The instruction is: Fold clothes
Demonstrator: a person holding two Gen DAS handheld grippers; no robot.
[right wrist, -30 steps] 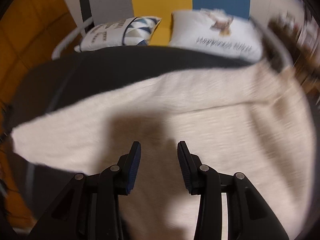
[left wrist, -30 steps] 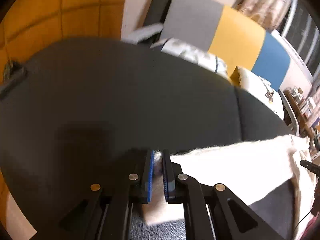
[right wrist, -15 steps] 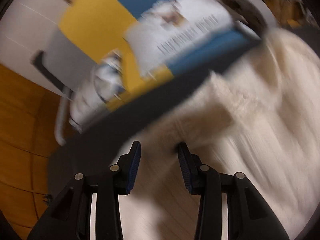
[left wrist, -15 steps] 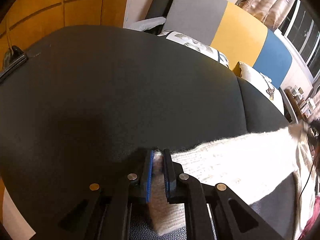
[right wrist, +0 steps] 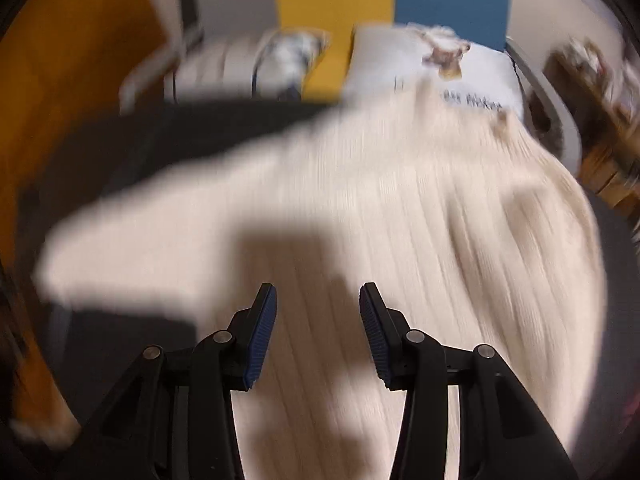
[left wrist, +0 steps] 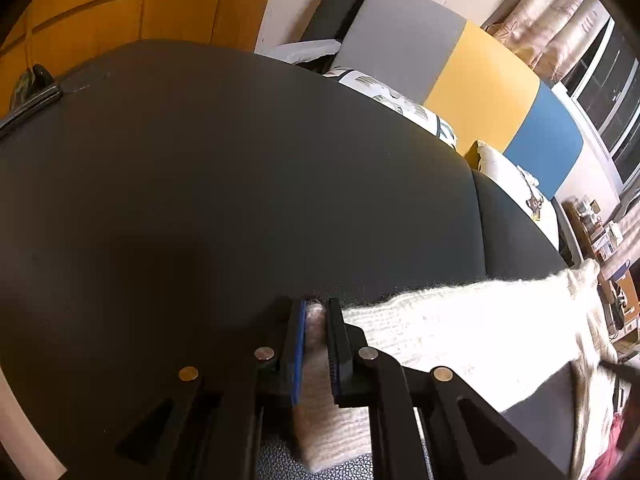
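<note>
— Cream knit, that's the sweater [left wrist: 460, 332]. What differs from half a second back?

— On the left wrist view, little: the left gripper [left wrist: 316, 312] stays clenched on the same sleeve end, with a tuft of wool showing between the blue pads. The dark table [left wrist: 224, 184] fills most of the view as before, and the sleeve runs off to the right from the fingers just as it did.

— And the right side?

— Much more. Half a second ago that camera was tilted and smeared, with the cushions slanting across the top. Now it is level again, looking over the body of the sweater [right wrist: 400, 216], though the picture is blurred by motion.

— Is the right gripper [right wrist: 318, 312] holding anything?

— No. Its jaws stand apart with only knit seen in the gap, and whether the tips touch the cloth I cannot tell. Its shadow falls on the wool just ahead of the fingers.

— Where does the garment lie, then?

— Spread on the dark table [right wrist: 152, 140]. Its body lies ahead of and under the right gripper, one sleeve reaching out to the left, where it ends. Beyond the far edge sit two printed cushions [right wrist: 432, 68] against a grey, yellow and blue sofa back [left wrist: 480, 88].
</note>
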